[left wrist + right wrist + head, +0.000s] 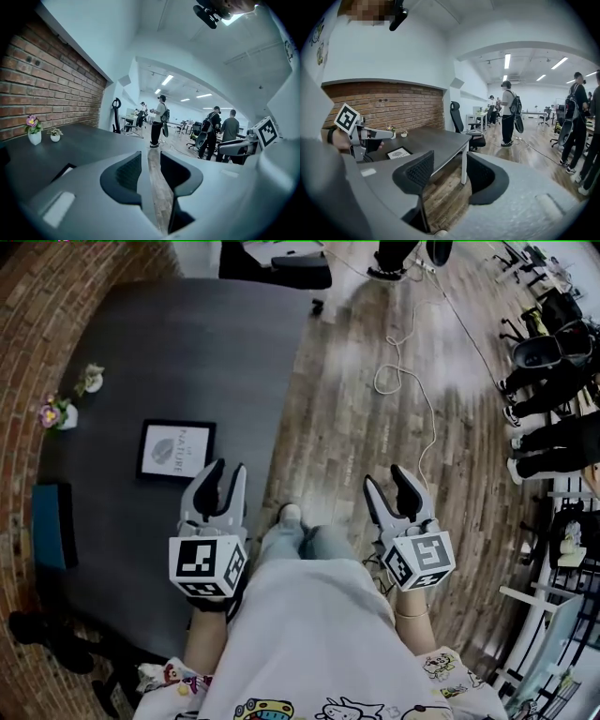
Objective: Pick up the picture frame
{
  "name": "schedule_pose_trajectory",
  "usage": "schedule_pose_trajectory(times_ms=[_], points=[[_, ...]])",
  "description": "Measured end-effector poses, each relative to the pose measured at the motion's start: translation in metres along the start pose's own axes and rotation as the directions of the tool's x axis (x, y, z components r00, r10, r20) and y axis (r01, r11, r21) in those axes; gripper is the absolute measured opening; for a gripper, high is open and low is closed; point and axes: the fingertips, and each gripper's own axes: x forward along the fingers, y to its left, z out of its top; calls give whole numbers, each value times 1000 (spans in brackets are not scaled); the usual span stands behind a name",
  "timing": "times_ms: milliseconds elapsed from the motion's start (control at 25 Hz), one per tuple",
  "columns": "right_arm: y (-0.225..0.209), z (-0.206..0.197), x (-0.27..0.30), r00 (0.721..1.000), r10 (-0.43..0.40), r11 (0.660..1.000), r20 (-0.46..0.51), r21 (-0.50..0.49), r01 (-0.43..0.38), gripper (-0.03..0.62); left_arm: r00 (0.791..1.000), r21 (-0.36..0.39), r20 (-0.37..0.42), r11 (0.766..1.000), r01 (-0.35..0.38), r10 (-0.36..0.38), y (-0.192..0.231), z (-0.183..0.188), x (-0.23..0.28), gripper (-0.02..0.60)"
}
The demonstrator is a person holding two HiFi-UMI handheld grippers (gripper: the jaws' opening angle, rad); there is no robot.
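Picture frame [175,450] is lying flat with bare surface [197,352] showing all round it, so the near, right and far sides are sitting open. Left gripper [226,472] is hovering just beside the frame's near right corner, jaws apart, nothing between them. Blue box [52,524] is crowding the left side by the brick wall [37,324]. Two flower pots [58,414] are sitting further back, well apart from the frame. Right gripper [391,481] is hanging over the wooden floor [356,427], off the surface's edge.
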Motion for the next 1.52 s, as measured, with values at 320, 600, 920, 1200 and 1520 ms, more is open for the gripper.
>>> schedule_pose_trajectory(times_ms=[320, 600, 920, 1200, 1520], points=[[29, 26, 56, 988, 157, 984, -8, -81, -157, 234, 986, -75, 36, 984, -160, 163, 43, -2, -22, 135], [58, 55, 123, 940, 340, 928, -31, -154, -340, 242, 934, -146, 54, 929, -341, 352, 79, 3, -36, 140], [109, 81, 209, 816, 570, 785, -93, -231, -575, 250, 810, -219, 45, 797, -563, 584, 123, 2, -53, 144], [157, 115, 277, 645, 749, 587, -153, -298, -753, 250, 630, -285, 46, 615, -735, 775, 152, 17, -60, 146], [205, 123, 316, 419, 875, 336, -243, -318, -887, 250, 404, -355, -4, 377, -856, 915, 151, 10, -75, 146]])
